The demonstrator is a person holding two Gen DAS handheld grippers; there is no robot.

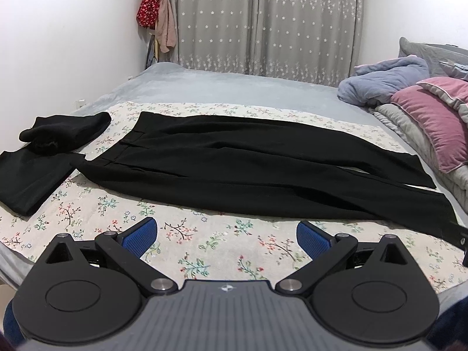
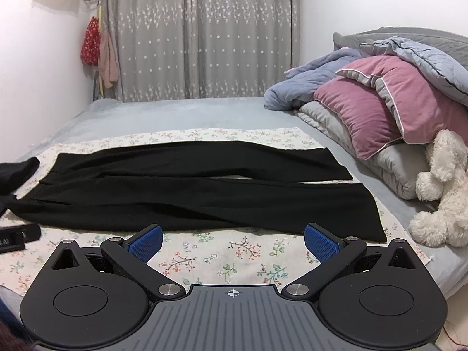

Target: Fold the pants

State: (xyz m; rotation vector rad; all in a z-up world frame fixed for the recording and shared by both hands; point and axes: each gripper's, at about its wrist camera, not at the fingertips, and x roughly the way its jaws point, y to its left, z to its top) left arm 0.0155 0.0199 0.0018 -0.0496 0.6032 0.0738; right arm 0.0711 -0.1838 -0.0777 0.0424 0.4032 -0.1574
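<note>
- Pants (image 1: 248, 169) (image 2: 187, 193): black, laid flat and full length on the floral sheet (image 1: 204, 245) (image 2: 222, 257) that covers the near part of the bed (image 1: 234, 87) (image 2: 181, 111). Waistband points to the bed's left side, leg hems to the right side.
- The two legs lie side by side, slightly split toward the hems, with a thin wedge of sheet showing between them in the right wrist view.
- Near leg's long edge runs roughly parallel to the bed's near edge; a strip of bare floral sheet lies between that edge and both grippers.
- Left gripper (image 1: 226, 234): jaws spread wide, blue pads (image 1: 140, 234) holding nothing, hovering over the near strip of sheet, short of the pants.
- Right gripper (image 2: 232, 238): jaws likewise wide apart, pads (image 2: 320, 241) empty, over the same strip, near the hem end of the near leg.
- Folded black clothes (image 1: 32, 175) lie at the sheet's left end, just beside the waistband; a rolled dark garment (image 1: 64, 131) rests on top of them.
- Right side of the bed: pink pillow (image 2: 377, 108), blue and grey bedding (image 2: 310, 84) piled up, white plush toy (image 2: 438, 187) near the hems but apart from them.
- Far half of the bed is bare grey cover up to the curtain (image 2: 199, 35).
- Far leg's hem reaches close to the sheet's right edge.
</note>
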